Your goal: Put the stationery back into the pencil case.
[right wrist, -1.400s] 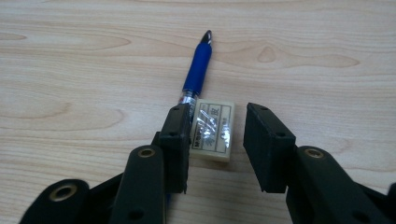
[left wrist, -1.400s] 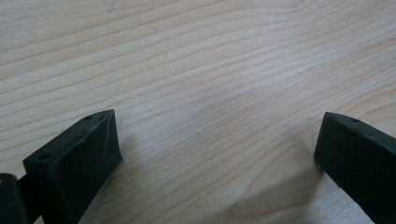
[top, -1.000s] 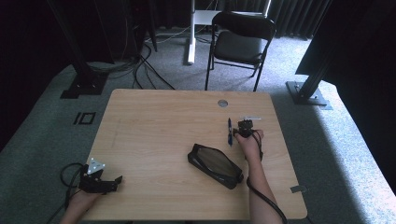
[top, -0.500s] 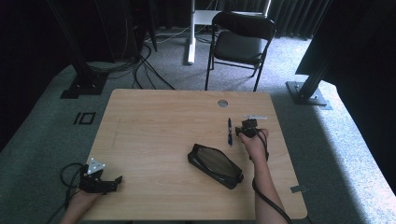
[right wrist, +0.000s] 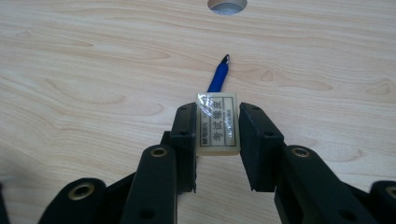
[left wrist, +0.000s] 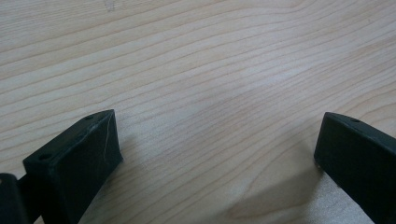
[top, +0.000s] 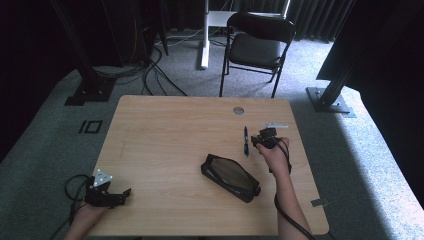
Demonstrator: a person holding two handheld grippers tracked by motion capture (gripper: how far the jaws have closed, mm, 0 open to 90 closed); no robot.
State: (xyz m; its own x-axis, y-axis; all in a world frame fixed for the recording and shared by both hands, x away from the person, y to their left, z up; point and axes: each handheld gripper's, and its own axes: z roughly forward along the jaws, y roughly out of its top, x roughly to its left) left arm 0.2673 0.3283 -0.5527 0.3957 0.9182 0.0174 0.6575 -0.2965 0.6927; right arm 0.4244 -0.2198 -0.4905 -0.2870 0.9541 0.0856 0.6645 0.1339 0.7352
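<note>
My right gripper [right wrist: 217, 135] was clamped on the wrapped eraser [right wrist: 217, 123], held above the table [top: 165, 130] just beside the blue pen [top: 246, 141]. My left gripper [left wrist: 219, 149] rested with jaws wide apart, holding nothing. To carry the eraser well toward the open black pencil case [top: 231, 177], I judged I should keep the squeeze even and the eraser level.

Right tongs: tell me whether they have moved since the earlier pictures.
Yes. In the high view the right tongs, shut on an eraser, drifted rightward, away from the pen toward the table edge.
</note>
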